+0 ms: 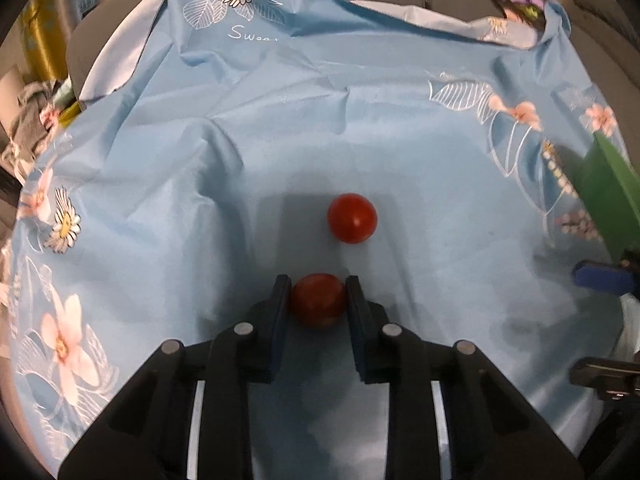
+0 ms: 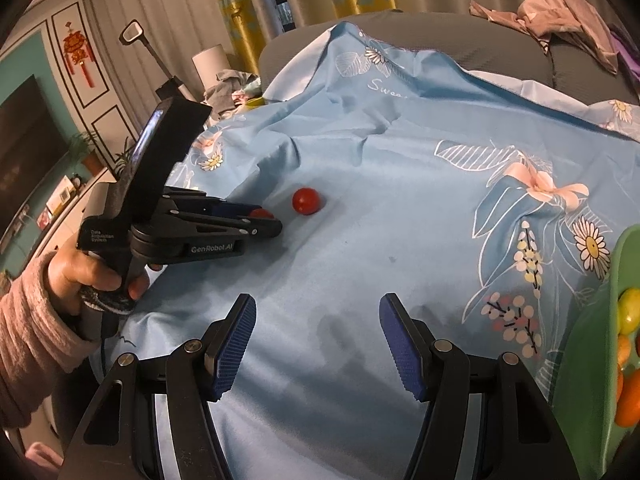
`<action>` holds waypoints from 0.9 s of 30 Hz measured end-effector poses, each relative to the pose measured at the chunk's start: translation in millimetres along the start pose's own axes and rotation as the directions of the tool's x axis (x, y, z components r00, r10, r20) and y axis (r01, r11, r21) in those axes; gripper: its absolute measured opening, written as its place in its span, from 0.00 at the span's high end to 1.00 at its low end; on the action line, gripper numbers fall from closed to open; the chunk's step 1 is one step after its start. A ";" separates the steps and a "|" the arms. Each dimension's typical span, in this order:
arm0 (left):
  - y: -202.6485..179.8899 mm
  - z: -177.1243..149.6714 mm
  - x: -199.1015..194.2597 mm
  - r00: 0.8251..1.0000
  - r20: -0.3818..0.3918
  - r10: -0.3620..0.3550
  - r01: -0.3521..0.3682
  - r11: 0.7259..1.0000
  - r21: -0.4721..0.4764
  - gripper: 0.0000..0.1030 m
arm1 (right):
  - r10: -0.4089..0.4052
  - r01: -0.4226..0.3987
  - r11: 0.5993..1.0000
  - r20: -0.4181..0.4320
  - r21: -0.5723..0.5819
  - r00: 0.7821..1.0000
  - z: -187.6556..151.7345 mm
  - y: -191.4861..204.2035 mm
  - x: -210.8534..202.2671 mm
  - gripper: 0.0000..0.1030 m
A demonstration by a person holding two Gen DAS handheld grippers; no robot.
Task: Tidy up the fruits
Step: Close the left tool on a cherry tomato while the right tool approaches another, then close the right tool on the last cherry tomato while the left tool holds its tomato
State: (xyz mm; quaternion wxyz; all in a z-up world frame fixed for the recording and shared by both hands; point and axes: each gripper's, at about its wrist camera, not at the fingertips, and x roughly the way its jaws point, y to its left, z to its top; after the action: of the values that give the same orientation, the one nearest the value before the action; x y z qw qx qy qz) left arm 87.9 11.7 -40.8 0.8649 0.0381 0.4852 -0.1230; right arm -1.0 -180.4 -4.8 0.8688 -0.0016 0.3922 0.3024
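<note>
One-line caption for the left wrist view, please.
Left gripper jaws shut on a red tomato on the blue floral cloth; a second tomato lies just beyond.

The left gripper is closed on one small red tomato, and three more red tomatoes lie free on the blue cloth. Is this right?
Not quite: only one other tomato lies free on the blue cloth, not three. The left wrist view shows it, beyond the left gripper, which is closed on the held tomato.

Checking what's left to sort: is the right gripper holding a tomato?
No, the right gripper stands open over bare blue cloth.
</note>
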 end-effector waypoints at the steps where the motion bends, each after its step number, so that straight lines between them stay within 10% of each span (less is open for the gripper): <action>1: -0.8 -1.5 -3.0 1.000 0.008 -0.012 0.012 1.000 -0.004 0.74 | 0.001 -0.001 1.000 -0.005 0.009 1.000 1.0 -0.7 2.3 0.37; 23: 29.1 -19.0 -42.2 0.982 0.183 -0.045 0.065 0.992 -0.104 0.74 | -0.011 0.016 1.000 -0.201 0.023 0.980 90.5 16.4 128.7 0.39; 27: 30.1 -21.2 -43.9 0.981 0.186 -0.051 0.072 0.992 -0.105 0.74 | -0.116 0.110 0.993 -0.202 -0.041 0.972 93.5 19.6 137.4 0.46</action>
State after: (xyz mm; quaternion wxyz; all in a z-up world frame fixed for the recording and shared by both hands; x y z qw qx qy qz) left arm 55.9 52.4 -16.3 0.9024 -0.0367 0.4106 -0.1256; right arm 122.4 -69.9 -29.2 0.8397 -0.0679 0.4740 0.2564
